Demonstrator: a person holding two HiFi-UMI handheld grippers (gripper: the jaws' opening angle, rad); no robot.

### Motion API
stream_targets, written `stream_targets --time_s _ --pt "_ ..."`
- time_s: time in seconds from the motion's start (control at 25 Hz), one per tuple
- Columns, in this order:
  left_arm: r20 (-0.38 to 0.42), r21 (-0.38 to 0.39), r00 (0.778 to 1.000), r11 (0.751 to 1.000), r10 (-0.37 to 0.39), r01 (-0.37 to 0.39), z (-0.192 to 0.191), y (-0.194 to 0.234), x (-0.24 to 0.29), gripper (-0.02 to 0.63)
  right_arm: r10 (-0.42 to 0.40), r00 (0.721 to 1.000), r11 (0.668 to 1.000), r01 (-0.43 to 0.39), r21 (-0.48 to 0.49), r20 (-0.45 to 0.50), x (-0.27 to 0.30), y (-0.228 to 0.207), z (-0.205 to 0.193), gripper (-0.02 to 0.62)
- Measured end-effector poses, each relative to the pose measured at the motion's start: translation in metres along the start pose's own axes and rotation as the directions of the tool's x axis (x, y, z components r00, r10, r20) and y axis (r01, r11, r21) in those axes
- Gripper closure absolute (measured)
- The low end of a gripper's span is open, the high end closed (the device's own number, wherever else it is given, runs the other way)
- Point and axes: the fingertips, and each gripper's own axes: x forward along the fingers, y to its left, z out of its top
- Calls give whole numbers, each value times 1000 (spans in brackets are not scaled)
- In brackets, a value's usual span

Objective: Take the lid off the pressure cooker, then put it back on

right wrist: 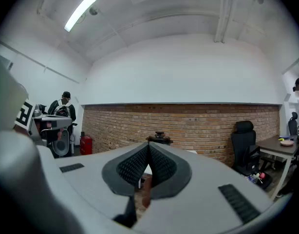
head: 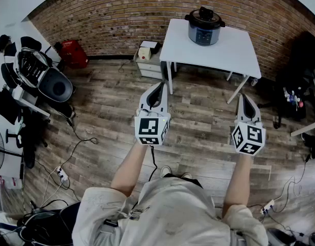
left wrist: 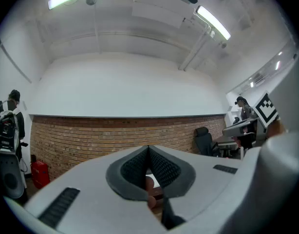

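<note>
Two grippers are held out level over the wooden floor (head: 198, 137), side by side and well apart, both pointing toward a white table (head: 234, 53) that stands against a brick wall (head: 116, 14). The left gripper (head: 159, 86) has its claw pressed together: in the left gripper view the ribbed dark pads (left wrist: 135, 167) meet at the tip and nothing is pinched between them. The right gripper (head: 244, 97) is the same, its pads (right wrist: 132, 165) closed tip to tip on nothing.

The pressure cooker (head: 204, 29) stands at the far edge of the table, about midway along it and close to the wall, its blue-grey front panel facing the person. The black lid (head: 204, 15) sits on top of the pot with its knob upright. Both grippers are well short of the table's near edge and touch neither table nor cooker. In the right gripper view the lid's knob shows just above the closed tips, against the bricks.

Beside the table's left edge a small white cabinet (head: 147, 53) sits on the floor, with a red canister (head: 73, 54) further left along the wall. A black office chair (head: 303, 60) stands past the table's right edge, and cables trail over the floor near the person's feet
</note>
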Motion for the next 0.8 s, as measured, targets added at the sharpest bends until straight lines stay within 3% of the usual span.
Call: stream_targets --time_s 0.8 --pt "-10 8 1000 1000 1 -1 -6 -49 16 591 27 999 996 -29 90 20 -7 -30 -22 578"
